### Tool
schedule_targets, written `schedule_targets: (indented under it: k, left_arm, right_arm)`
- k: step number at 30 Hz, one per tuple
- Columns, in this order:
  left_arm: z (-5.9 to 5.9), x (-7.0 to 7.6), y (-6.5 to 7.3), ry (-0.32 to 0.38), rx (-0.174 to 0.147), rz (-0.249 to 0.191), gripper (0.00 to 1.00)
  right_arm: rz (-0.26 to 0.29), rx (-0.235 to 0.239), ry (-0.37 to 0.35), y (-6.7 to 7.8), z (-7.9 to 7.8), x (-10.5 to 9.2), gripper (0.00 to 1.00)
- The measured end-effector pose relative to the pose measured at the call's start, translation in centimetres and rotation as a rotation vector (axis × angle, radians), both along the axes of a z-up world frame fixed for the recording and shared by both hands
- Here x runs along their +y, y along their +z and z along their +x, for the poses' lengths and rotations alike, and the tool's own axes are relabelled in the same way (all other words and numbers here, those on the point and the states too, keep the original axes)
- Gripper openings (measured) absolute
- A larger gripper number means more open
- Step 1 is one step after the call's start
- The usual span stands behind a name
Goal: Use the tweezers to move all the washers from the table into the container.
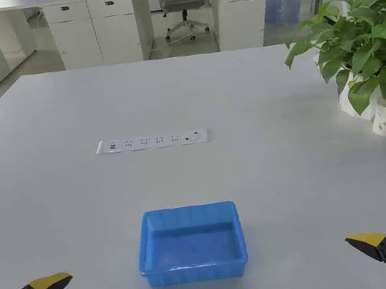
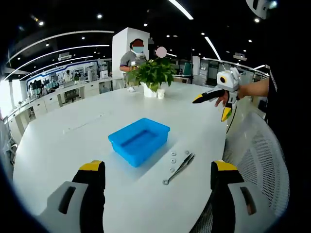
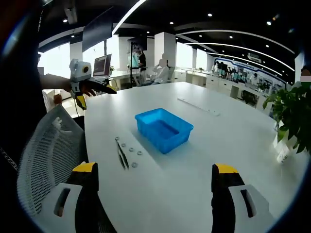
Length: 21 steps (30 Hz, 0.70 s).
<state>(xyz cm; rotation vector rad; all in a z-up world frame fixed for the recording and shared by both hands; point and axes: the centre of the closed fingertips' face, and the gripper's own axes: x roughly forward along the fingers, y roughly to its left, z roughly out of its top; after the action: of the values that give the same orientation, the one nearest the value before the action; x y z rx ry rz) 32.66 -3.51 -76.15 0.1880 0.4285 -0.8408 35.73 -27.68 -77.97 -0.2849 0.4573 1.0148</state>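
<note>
L gripper (image 2: 158, 167) & R gripper (image 3: 155, 168) spread at white table (image 1: 292, 173), container (image 1: 191, 245) centre, office.

A: What do the fingers (image 2: 91, 187) of the left gripper (image 2: 158, 167) look like?
B: Black and blocky. Each is capped in yellow, with a grey plate lower down that has a dark slot in it.
A: And the right gripper (image 3: 155, 170)?
B: Same build: yellow caps, black fingers, grey slotted plates. In the head view the tips taper to yellow points.
</note>
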Motion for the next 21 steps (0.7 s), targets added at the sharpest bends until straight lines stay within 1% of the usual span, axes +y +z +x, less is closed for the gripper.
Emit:
schedule_targets:
  k: [10, 18, 21]
  left_arm:
    - [0.16, 0.17, 0.13, -0.004, -0.008, 0.01, 0.95]
    - [0.01, 0.02, -0.12, -0.024, -0.003, 0.03, 0.93]
    - [-0.06, -0.18, -0.29, -0.041, 0.001, 0.04, 0.91]
  right_arm:
    - [-0.002, -0.003, 0.001, 0.1, -0.03, -0.07, 0.98]
    - [-0.008, -0.004, 0.001, 0.1, 0.0, -0.18, 0.98]
    - [-0.009, -0.008, 0.006, 0.19, 0.05, -0.12, 0.97]
